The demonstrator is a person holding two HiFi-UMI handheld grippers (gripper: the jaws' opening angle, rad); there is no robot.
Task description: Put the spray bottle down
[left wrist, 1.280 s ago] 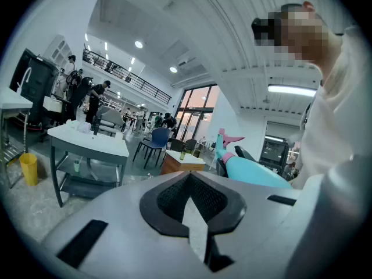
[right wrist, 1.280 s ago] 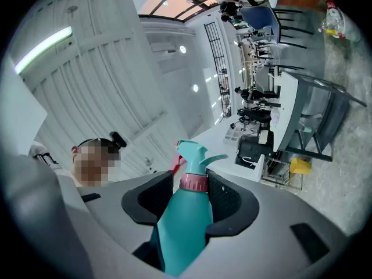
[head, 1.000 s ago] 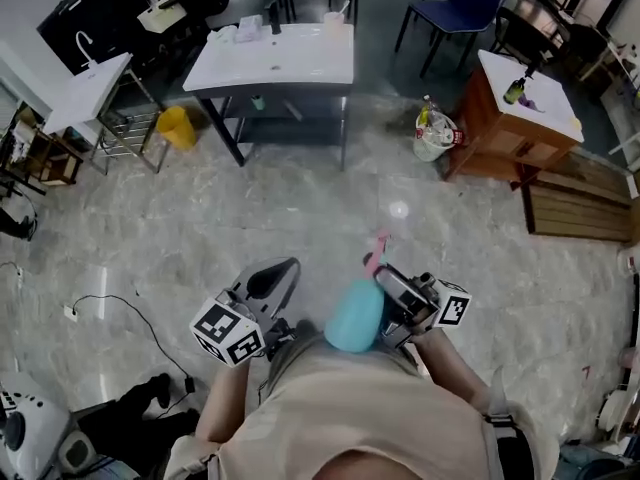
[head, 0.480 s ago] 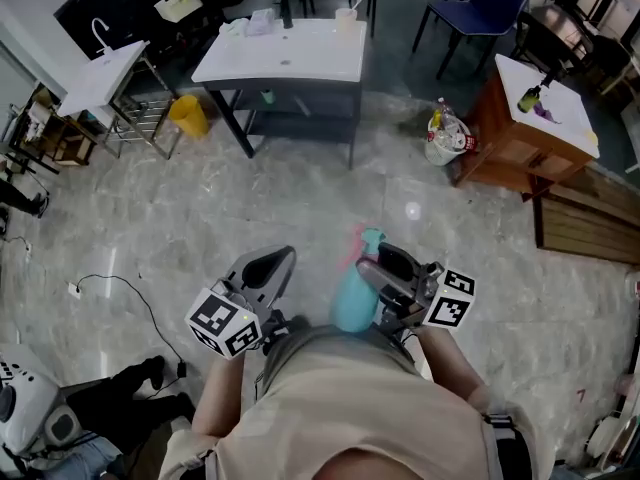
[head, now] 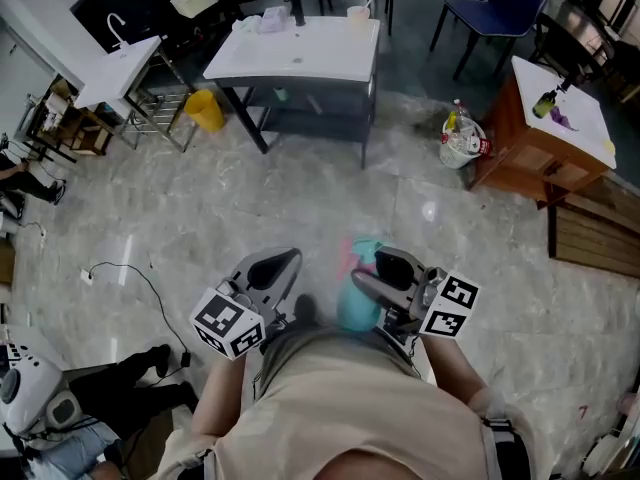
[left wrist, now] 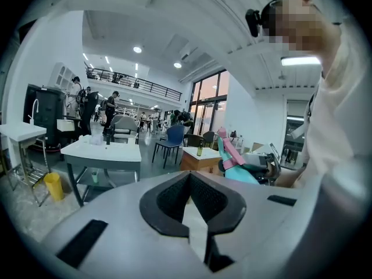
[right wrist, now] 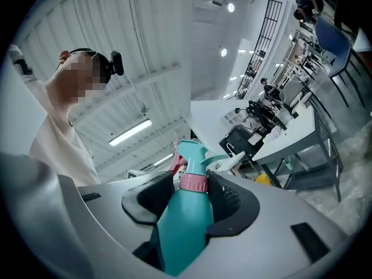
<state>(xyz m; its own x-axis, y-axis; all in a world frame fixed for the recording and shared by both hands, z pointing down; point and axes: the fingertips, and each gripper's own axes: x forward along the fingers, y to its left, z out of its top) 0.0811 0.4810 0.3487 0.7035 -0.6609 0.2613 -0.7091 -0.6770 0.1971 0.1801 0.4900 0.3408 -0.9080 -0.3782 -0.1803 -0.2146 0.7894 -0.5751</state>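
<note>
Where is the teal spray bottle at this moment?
In the head view the spray bottle is low centre, held in the right gripper by the person's chest, right of the left gripper.

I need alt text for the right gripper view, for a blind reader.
The right gripper is shut on a teal spray bottle with a pink collar. A person in a light shirt shows at left.

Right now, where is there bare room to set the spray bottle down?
The white table is bare across its near half; a cup and dark bottle crowd its far edge. The floor between it and the person is open. The cabinet top has room beside its green bottle.
</note>
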